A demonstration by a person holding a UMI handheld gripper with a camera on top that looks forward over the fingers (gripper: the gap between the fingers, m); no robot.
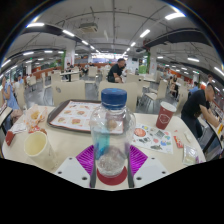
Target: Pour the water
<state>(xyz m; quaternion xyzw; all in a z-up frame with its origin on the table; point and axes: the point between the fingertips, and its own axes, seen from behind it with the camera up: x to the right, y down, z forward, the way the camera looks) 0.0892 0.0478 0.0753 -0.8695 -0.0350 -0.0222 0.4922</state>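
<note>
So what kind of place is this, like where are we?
Probably a cafeteria or food court. A food tray and paper cups sit on the table, people sit at other tables behind, and ceiling strip lights run overhead. The claw grips a water bottle.

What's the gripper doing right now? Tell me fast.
Gripper: shut on the bottle, a pad pressed to each side.
</note>
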